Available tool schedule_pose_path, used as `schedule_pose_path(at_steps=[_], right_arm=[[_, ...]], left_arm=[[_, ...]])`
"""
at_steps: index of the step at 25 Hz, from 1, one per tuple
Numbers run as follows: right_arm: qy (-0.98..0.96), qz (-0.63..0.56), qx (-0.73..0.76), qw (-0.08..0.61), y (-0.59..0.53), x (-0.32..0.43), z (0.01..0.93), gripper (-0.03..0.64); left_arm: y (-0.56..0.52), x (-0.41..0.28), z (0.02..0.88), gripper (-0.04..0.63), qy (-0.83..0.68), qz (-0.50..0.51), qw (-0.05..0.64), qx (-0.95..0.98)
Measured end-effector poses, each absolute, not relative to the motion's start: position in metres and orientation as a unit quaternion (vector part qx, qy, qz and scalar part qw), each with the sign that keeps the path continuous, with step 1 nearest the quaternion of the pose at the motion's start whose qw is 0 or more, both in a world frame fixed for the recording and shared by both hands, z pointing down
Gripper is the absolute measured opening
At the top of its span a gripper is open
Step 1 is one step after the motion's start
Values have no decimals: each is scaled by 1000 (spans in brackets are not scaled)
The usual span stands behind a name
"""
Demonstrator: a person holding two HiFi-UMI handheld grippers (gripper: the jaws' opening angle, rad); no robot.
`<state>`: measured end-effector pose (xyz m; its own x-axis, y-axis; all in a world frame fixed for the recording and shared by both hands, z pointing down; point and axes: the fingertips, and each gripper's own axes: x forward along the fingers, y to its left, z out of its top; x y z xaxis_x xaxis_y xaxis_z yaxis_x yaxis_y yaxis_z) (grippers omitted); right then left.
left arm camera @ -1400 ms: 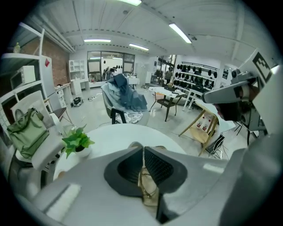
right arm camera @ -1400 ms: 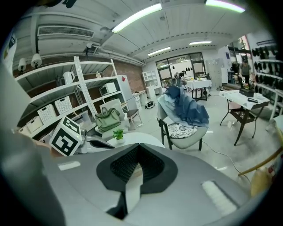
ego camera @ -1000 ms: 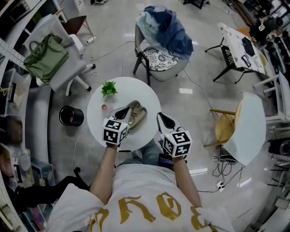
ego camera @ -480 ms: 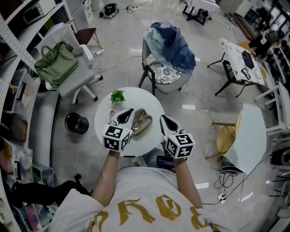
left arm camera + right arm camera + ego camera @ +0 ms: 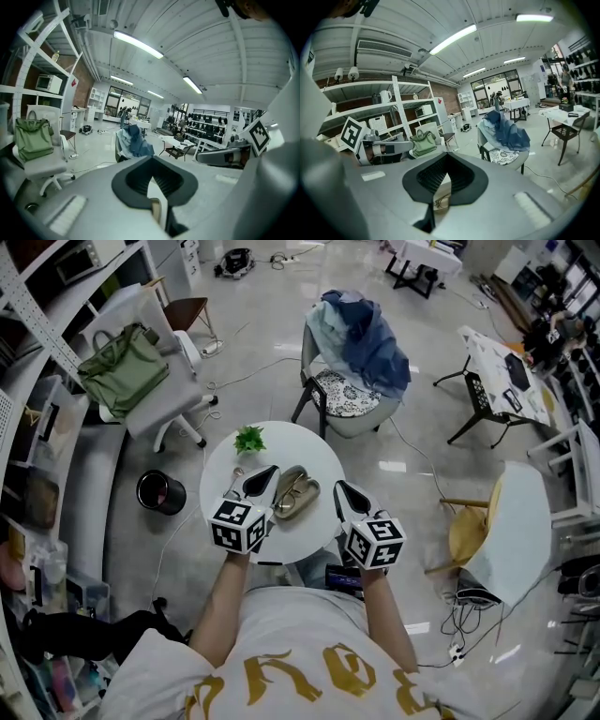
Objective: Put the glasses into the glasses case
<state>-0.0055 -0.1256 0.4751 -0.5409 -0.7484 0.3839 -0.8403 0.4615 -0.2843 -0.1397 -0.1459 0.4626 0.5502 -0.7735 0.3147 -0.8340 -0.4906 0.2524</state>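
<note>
An olive glasses case (image 5: 298, 491) lies open in the middle of the round white table (image 5: 300, 446), and the glasses seem to rest in it. Through the right gripper's gap I see the thin-framed glasses (image 5: 440, 201) against a beige case surface. My left gripper (image 5: 266, 472) hangs just left of the case, shut and empty. My right gripper (image 5: 341, 487) hangs just right of it, shut with nothing held. In the left gripper view the pads (image 5: 136, 180) meet at the tip, with a beige edge of the case (image 5: 155, 209) below them.
A small green plant (image 5: 248, 439) and a tiny round object (image 5: 234, 472) sit on the table's far left. Beyond the table stands a chair with blue clothes (image 5: 361, 334). A black bin (image 5: 156, 491) and a white chair with a green bag (image 5: 122, 367) stand to the left.
The head view has shifted a little, so the table sits lower and further right in frame. Both grippers stay shut beside the case, about where they were.
</note>
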Motion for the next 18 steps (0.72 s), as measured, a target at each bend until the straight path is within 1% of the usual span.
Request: schedule_pose_path(at_steps=[18], right_arm=[[-849, 224, 463, 118, -121, -11, 482, 23]], left_arm=[[-143, -143, 477, 0, -464, 93, 201, 858]])
